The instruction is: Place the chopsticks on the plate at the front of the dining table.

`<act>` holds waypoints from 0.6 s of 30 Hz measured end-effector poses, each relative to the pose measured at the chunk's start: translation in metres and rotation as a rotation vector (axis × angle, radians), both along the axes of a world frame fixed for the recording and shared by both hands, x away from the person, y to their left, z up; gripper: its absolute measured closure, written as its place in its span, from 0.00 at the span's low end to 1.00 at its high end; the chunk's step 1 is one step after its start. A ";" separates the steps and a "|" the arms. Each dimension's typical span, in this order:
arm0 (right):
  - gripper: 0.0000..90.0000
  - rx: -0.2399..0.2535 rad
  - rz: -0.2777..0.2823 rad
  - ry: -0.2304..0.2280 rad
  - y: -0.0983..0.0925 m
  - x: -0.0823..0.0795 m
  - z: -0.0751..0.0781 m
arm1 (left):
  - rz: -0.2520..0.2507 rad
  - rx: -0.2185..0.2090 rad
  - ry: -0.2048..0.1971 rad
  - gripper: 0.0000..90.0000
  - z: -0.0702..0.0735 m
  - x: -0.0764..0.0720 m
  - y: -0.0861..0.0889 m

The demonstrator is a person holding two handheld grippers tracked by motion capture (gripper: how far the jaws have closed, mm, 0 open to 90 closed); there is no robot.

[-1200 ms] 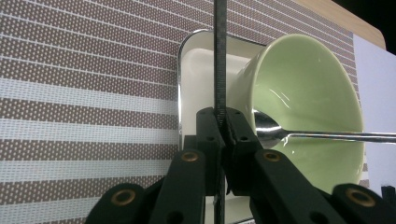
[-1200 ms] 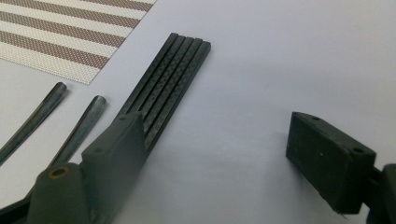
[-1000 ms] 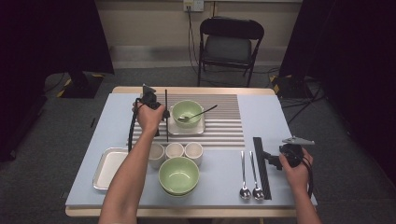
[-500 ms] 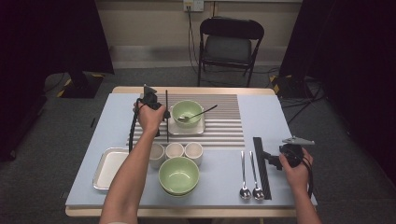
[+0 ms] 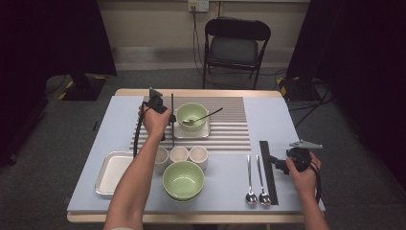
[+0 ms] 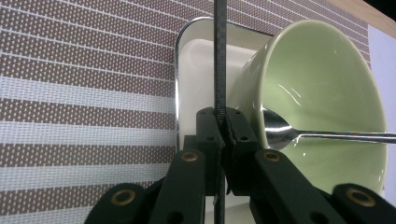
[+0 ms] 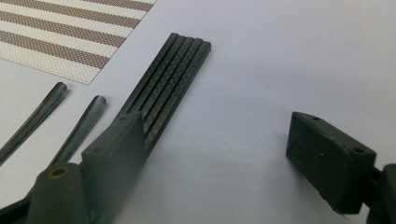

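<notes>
My left gripper [image 5: 167,123] [image 6: 223,130] is shut on a thin black chopstick [image 5: 172,108] [image 6: 219,56], held just left of a small white tray [image 5: 191,132] [image 6: 201,70]. On that tray stands a light green bowl [image 5: 192,114] [image 6: 322,84] with a metal spoon [image 5: 203,118] [image 6: 327,136] resting in it. At the table's right, my right gripper [image 5: 280,163] [image 7: 224,144] stands open and low over the blue surface. Its left finger lies beside a flat row of black chopsticks [image 5: 268,167] [image 7: 173,79]; nothing is between its pads.
Two spoons [image 5: 256,177] lie left of the black chopsticks. Near the front are a larger green bowl [image 5: 183,179], three small white cups [image 5: 179,154] and a metal tray [image 5: 112,172]. A striped mat [image 5: 230,124] covers the middle. A folding chair [image 5: 237,48] stands beyond the table.
</notes>
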State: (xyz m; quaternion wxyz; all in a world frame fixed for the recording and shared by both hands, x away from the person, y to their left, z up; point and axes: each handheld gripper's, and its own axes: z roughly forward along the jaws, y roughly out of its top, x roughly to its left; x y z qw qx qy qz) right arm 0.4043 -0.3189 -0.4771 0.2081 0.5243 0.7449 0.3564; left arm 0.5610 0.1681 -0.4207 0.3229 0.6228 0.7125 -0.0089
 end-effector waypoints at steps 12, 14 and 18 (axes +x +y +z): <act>0.21 0.000 0.000 0.000 0.000 0.000 0.000 | -0.010 0.005 0.010 0.96 -0.004 0.001 -0.002; 0.21 0.000 0.000 0.000 0.000 0.000 0.000 | -0.014 0.006 0.012 0.96 -0.005 0.002 -0.002; 0.21 0.000 0.000 0.000 0.000 0.000 0.000 | -0.001 0.020 0.019 0.96 -0.005 0.002 -0.002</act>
